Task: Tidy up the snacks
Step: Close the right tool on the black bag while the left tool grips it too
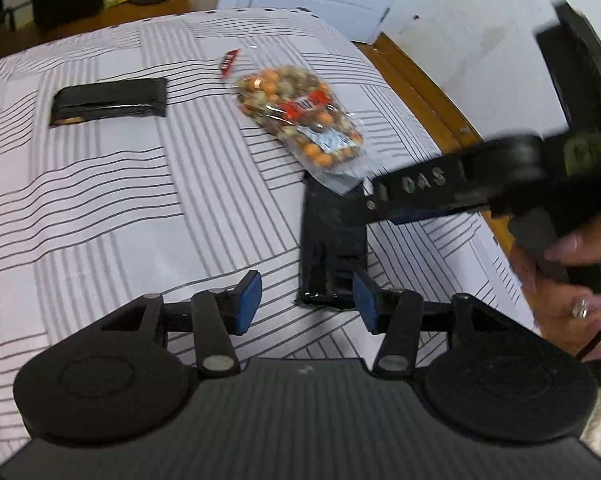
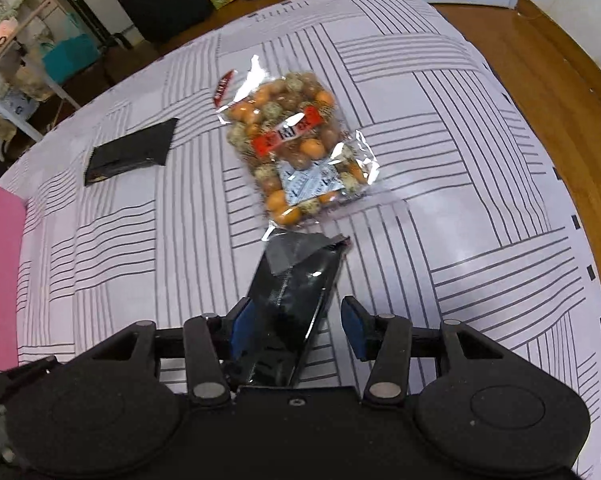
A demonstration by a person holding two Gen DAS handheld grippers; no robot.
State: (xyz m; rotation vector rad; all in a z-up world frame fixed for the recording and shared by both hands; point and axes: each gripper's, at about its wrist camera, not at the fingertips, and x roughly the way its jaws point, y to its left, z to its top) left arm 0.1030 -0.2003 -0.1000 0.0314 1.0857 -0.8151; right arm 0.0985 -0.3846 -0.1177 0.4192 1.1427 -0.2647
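Low in the right wrist frame, the right gripper stands with its jaws spread around a black packet. The left pad touches or nearly touches the packet's edge; the right pad is clear of it, so nothing is clamped yet. From the left wrist view the same packet lies on the striped cloth, its far end tucked just under the clear bag, with the right gripper reaching in from the right edge.

The left gripper hangs released and empty at lower centre, above the packet's near end.

Risks, as I judge them: the packet's film is glossy and slack, so a closing pinch could crumple it or let it slide out. Lifting it may also drag the clear bag, since the two overlap. The two grippers are close together and could knock each other.

The clear bag holds round orange, brown and speckled balls, with a red label and a white sachet; it looks sealed. A second black packet lies well apart at upper left, contents hidden. No bin or box for sorting shows.
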